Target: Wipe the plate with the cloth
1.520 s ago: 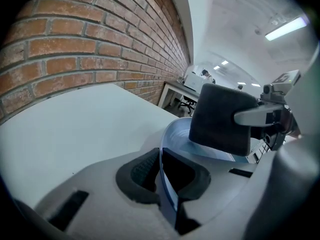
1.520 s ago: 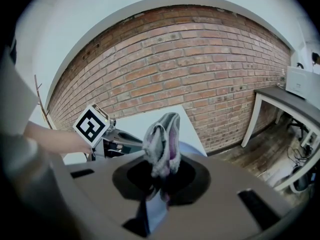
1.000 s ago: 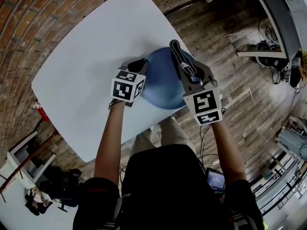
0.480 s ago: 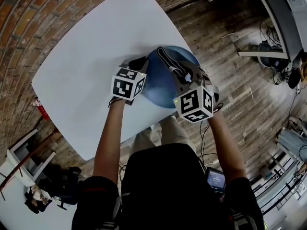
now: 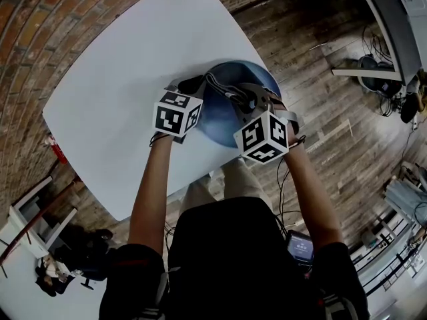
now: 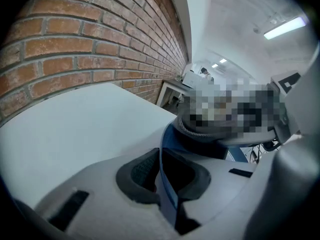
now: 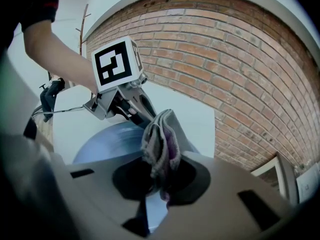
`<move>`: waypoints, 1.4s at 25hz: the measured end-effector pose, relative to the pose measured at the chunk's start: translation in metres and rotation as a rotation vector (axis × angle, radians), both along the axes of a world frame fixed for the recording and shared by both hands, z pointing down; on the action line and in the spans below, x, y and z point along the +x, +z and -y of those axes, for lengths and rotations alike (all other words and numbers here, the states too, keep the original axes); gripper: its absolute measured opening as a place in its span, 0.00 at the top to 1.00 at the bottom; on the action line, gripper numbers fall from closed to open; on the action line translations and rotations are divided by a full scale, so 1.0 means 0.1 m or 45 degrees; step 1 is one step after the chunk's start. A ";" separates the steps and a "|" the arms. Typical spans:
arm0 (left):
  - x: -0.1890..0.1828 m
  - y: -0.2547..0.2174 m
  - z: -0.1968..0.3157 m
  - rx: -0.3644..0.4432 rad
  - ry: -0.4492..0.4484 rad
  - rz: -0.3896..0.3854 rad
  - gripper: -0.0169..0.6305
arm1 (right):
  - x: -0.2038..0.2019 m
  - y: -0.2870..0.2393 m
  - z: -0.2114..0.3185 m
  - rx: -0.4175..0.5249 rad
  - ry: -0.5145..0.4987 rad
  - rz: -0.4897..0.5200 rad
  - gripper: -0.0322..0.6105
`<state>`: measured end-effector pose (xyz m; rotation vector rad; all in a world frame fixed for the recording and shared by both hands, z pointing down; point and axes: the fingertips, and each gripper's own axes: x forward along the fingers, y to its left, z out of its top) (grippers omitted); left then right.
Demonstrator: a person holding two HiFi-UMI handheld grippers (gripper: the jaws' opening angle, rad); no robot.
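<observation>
My left gripper [image 6: 162, 175] pinches the rim of the blue plate [image 5: 220, 120] at the edge of the white table [image 5: 113, 92]; my right gripper [image 7: 159, 178] clamps the bunched grey cloth [image 7: 161, 139] over the plate.

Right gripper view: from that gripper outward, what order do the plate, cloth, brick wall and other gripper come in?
1. Cloth, pinched between the jaws.
2. Blue plate, just beyond, lower left.
3. Left gripper, across the plate, upper left.
4. Brick wall, background right.

Plate [image 5: 219, 122] glossy; cloth [image 7: 160, 139] woven (slightly fuzzy); table [image 5: 133, 79] matt, smooth.
</observation>
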<state>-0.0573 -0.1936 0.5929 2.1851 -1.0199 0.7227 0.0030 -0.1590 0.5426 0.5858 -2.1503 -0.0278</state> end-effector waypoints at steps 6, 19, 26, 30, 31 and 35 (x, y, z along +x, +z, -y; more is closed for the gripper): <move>-0.01 0.00 0.00 -0.008 0.003 -0.002 0.92 | -0.02 0.16 -0.03 -0.046 -0.011 -0.050 0.88; 0.00 0.00 -0.01 -0.005 0.021 -0.009 0.92 | 0.03 0.33 -0.02 -0.121 0.039 -0.051 0.88; -0.01 0.01 -0.01 -0.004 0.025 -0.005 0.92 | 0.09 0.34 -0.03 -0.126 0.063 -0.061 0.88; 0.00 0.01 -0.01 -0.006 0.029 -0.004 0.92 | 0.18 0.33 -0.05 -0.135 0.093 -0.070 0.88; 0.01 0.00 -0.01 -0.006 0.032 -0.003 0.92 | 0.21 0.33 -0.05 -0.138 0.101 -0.072 0.88; 0.02 0.00 0.00 -0.003 0.035 -0.001 0.92 | 0.32 0.33 -0.08 -0.150 0.126 -0.080 0.88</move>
